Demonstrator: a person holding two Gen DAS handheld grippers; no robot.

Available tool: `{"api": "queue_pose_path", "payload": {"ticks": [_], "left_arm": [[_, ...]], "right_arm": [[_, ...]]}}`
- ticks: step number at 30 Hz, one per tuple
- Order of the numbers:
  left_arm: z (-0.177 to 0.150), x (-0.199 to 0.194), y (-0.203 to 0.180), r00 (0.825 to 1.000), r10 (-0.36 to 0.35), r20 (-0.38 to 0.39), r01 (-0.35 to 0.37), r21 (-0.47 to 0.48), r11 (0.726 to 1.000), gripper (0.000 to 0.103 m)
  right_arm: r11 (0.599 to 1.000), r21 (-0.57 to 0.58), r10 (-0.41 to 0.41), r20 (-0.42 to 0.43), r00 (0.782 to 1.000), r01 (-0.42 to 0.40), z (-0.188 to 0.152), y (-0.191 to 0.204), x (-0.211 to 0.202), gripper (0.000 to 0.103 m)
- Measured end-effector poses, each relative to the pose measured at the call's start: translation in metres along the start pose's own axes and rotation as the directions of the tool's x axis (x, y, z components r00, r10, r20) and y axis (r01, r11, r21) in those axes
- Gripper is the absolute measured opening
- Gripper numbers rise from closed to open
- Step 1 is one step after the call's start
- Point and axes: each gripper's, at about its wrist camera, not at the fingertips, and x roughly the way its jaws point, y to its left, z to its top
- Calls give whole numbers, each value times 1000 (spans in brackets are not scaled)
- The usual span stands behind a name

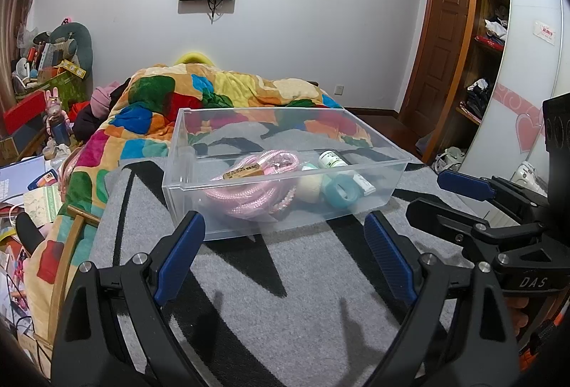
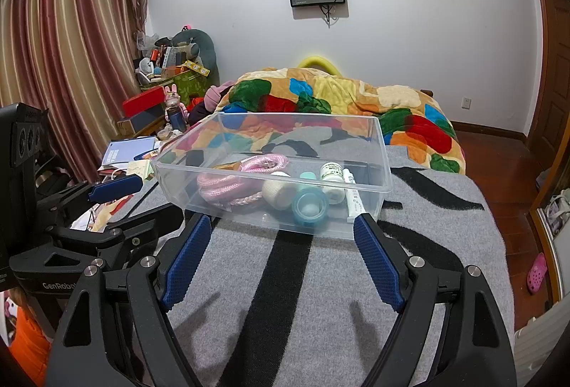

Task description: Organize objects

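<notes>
Seemingly the sorting is close to done: every small item in view already sits inside the clear plastic box, and that box is the landmark for everything else. It rests on the grey blanket with black stripes, in front of the bright patchwork quilt.

Both tools hover just short of the box's near wall. The left gripper has its blue pads wide apart and holds nothing; the right gripper stands likewise spread and empty, its tips close to the box's front edge.

The main risk, as I judge it, is a nudge: the box sits on soft bedding, so a push from either tool could slide or tip it and send the round pieces rolling into each other.

Inside the box, the pink rope fills the left part. Right of it lie a cream roll, a teal tape ring, a white bottle behind them, and a thin white tube against the right wall.
</notes>
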Motion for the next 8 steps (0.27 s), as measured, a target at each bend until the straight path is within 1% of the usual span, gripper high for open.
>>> {"api": "queue_pose_path", "payload": {"ticks": [8], "left_arm": [[-1, 0, -1, 1000, 4, -2, -4, -1, 1000, 92]], "right_arm": [[1000, 0, -1, -1, 1000, 1, 0, 0, 0, 80]]}}
